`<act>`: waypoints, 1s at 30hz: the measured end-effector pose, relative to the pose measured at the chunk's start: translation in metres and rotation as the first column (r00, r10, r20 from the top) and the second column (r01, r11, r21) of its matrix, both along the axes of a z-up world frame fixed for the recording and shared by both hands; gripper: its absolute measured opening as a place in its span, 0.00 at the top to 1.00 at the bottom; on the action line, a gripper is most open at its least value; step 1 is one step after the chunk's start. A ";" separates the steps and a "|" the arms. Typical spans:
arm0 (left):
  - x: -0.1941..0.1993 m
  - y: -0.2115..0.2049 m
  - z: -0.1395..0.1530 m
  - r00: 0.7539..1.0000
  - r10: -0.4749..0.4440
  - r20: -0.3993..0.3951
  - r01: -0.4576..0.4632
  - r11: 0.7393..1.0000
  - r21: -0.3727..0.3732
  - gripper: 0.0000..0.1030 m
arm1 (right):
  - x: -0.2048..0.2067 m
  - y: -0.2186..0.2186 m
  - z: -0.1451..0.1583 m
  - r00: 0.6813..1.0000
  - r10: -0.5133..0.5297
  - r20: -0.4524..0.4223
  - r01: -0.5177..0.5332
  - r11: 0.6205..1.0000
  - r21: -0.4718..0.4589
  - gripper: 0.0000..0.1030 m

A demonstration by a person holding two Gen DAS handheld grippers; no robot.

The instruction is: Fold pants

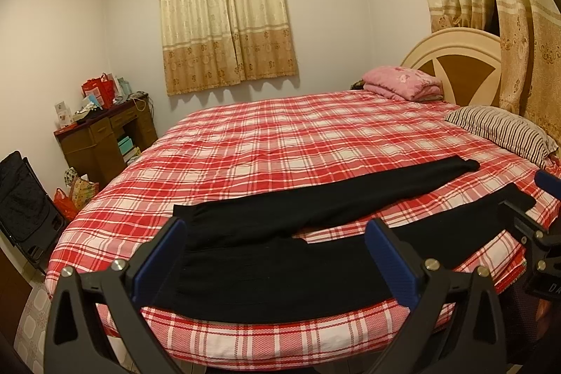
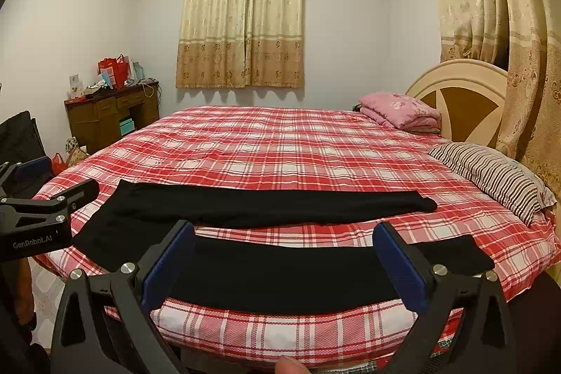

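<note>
Pants, black and laid out flat, lie along the near edge of the bed, on its red plaid sheet. The waist is toward the left and the two legs run off to the right, splayed apart in a narrow V with a strip of plaid showing between them. That spread looks deliberate: with both legs smooth and separate, one can be carried over onto the other as a first fold, which to my eye has not yet been made.

Over the waist end hovers the left gripper, its jaws released and spread wide, blue pads facing each other with nothing between them. Further along the near leg is the right gripper, its jaws likewise wide apart and empty. Each is placed by the part it would probably lift (waist for one, leg for the other), though neither touches the cloth that I can make out.

Some things stay unclear. The black fabric swallows detail, so seams, pockets and which side faces up cannot be read. In the left wrist view the cuff of the near leg is partly hidden behind the other tool's frame at the right edge. A fingertip pokes in at the bottom of the right wrist view; the rest of the hand is cut off.
</note>
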State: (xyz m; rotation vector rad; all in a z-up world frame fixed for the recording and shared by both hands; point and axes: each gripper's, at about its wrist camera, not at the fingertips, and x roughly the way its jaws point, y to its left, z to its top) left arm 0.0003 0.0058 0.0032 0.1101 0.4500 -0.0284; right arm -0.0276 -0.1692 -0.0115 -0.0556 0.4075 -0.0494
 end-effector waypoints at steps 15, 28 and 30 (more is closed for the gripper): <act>0.000 0.002 0.000 1.000 0.001 0.001 -0.001 1.000 -0.001 0.00 | 0.002 0.001 -0.002 1.000 0.003 -0.004 -0.003 1.000 -0.002 0.01; 0.000 0.003 0.000 1.000 0.002 0.000 -0.002 1.000 -0.003 0.00 | 0.002 0.007 -0.005 1.000 0.006 -0.007 -0.006 1.000 -0.005 0.01; 0.000 0.004 0.000 1.000 0.003 0.001 -0.003 1.000 -0.003 0.00 | 0.002 0.007 -0.004 1.000 0.006 -0.008 -0.006 1.000 -0.005 0.01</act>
